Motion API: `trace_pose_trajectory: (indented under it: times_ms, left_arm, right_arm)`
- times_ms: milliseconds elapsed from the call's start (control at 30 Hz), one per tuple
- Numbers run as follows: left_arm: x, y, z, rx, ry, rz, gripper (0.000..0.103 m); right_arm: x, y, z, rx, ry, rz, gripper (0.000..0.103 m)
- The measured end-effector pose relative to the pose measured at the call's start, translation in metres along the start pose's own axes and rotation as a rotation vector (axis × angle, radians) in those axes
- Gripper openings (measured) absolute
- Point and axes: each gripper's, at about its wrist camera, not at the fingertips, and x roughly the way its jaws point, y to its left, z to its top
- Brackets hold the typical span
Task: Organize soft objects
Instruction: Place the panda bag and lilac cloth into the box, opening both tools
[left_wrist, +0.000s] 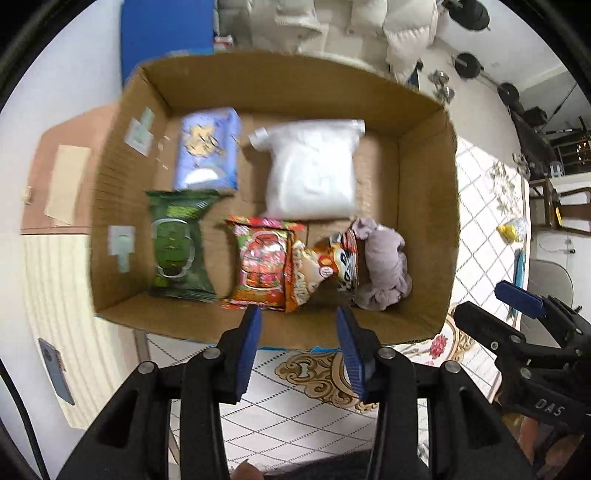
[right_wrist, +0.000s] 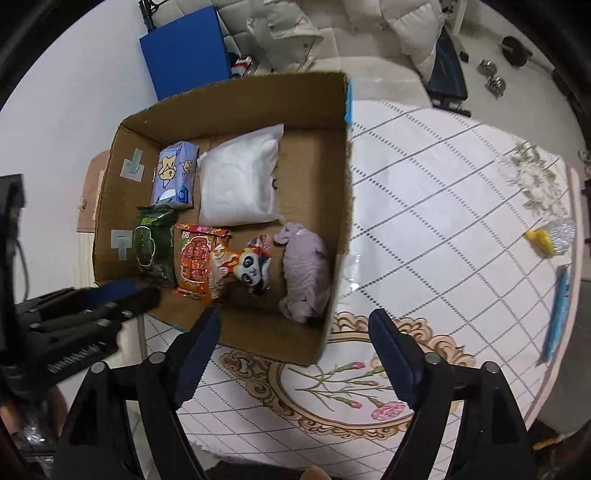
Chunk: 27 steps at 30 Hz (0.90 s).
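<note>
Hovering above the cardboard box (left_wrist: 122, 177), both hand-held grippers gape empty.

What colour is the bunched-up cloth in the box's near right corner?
Pale lilac-grey, plain, no print. The cloth shows best in the right wrist view.

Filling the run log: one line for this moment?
left gripper: open, empty | right gripper: open, empty | cardboard box: six soft items inside

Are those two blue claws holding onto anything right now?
No. The left gripper and right gripper both hang empty above the cardboard box, jaws apart.
</note>
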Motion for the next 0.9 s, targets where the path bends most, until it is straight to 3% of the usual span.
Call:
trace_pose_trajectory:
  times_ms: [233,300,333,367,467,900]
  left_arm:
    - [-0.032,-0.004,-0.020,0.007,-0.111,0.070,0.040]
    - [-0.041,-0.007,-0.027,0.013,-0.149,0.108,0.068]
    - [-0.045,-0.008,-0.030,0.011,-0.176,0.126,0.095]
    - [-0.051,-0.009,-0.034,0.013,-0.206,0.141,0.100]
    - [-0.064,-0.007,-0.043,-0.001,-0.254,0.158,0.100]
    - [-0.104,-0.010,-0.079,-0.041,-0.372,0.183,0.103]
  right_arm:
    - [-0.032,0.006,-0.021,-0.015,-0.076,-0.067,0.085]
    - [-0.041,0.010,-0.028,-0.025,-0.098,-0.072,0.088]
    - [-0.046,0.013,-0.032,-0.028,-0.110,-0.072,0.095]
    - [-0.050,0.015,-0.035,-0.032,-0.122,-0.067,0.099]
    - [-0.061,0.022,-0.047,-0.040,-0.157,-0.071,0.103]
    - [-0.110,0.031,-0.084,-0.023,-0.301,-0.091,0.103]
